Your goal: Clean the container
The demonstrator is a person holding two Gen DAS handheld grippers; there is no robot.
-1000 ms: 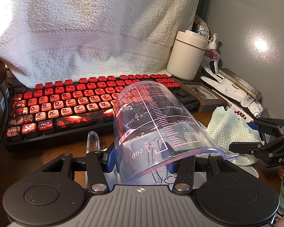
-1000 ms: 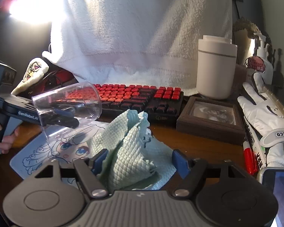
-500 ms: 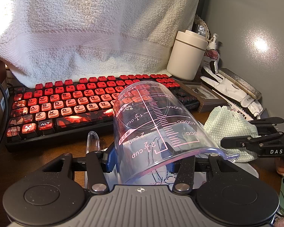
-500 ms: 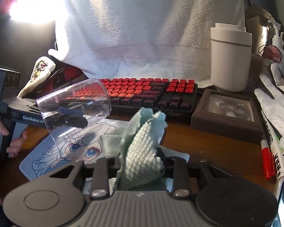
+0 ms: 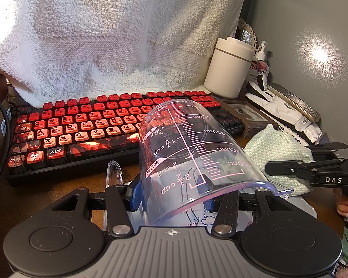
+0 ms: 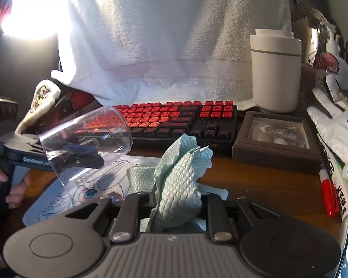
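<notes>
A clear plastic measuring cup [image 5: 188, 153] with pink markings lies tilted in my left gripper [image 5: 171, 194], which is shut on its wall near the rim, base pointing away. In the right wrist view the cup [image 6: 85, 139] hangs at the left above a printed mat. My right gripper [image 6: 174, 208] is shut on a pale green waffle cloth [image 6: 178, 180], bunched upright between the fingers, to the right of the cup and apart from it. In the left wrist view the cloth [image 5: 276, 153] and right gripper [image 5: 297, 169] sit at the right.
A red keyboard [image 5: 99, 127] lies behind the cup under a white towel [image 5: 118, 37]. A cream canister [image 6: 275, 69], a framed picture [image 6: 276, 136], white gloves [image 6: 336, 120] and a red marker [image 6: 328, 194] stand to the right. A printed mat [image 6: 65, 199] lies below.
My right gripper closed on the green cloth and lifted it off the desk, moving left toward the cup. The left gripper and cup stayed still.
</notes>
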